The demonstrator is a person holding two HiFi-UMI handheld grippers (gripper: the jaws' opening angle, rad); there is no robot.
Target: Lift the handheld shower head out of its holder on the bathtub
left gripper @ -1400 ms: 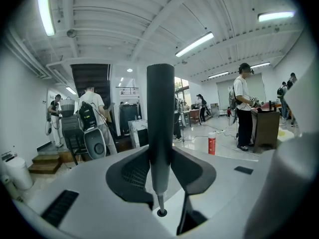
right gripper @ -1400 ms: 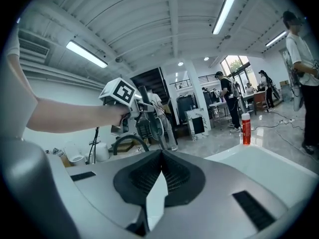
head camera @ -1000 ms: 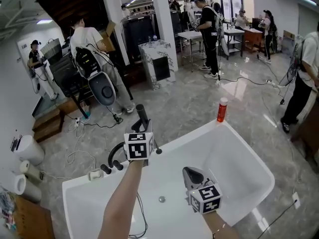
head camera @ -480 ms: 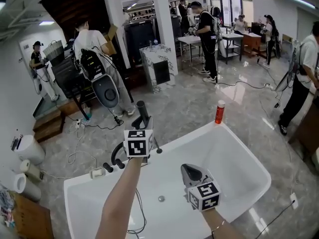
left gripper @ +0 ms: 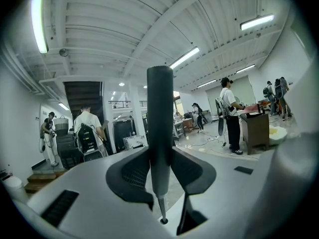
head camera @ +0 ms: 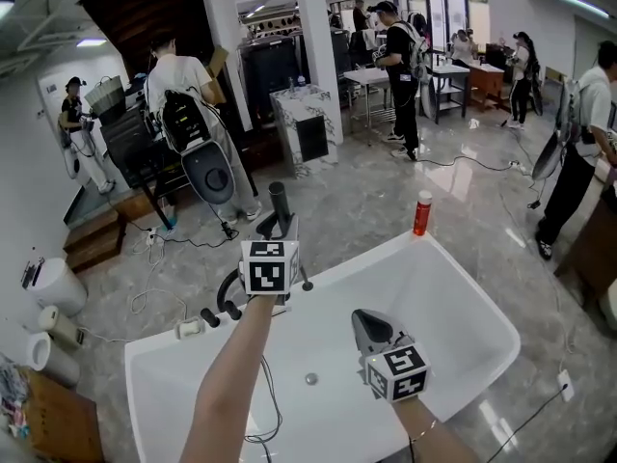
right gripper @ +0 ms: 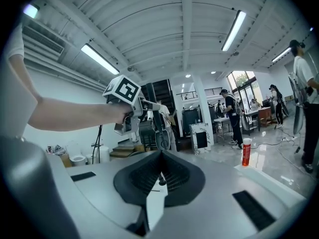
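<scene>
The handheld shower head (head camera: 280,204) is a dark grey stick, and it stands upright above the far rim of the white bathtub (head camera: 463,292). My left gripper (head camera: 280,228) is shut on its lower part. In the left gripper view the shower head (left gripper: 159,128) fills the gap between the jaws, and its thin hose end (left gripper: 162,210) hangs below. The hose (head camera: 267,403) trails down into the tub. My right gripper (head camera: 359,318) hovers over the tub's middle, shut and empty. The right gripper view shows its jaws (right gripper: 160,169) meeting, with the left gripper's marker cube (right gripper: 124,91) ahead.
A black tap with knobs (head camera: 224,297) sits on the tub's far rim, below the left gripper. A red bottle (head camera: 421,212) stands on the far right corner. The drain (head camera: 310,378) lies in the tub floor. Several people and cables occupy the marble floor beyond.
Both grippers have risen a little. The shower head has gone up with the left gripper, farther above the tub rim and the tap.
</scene>
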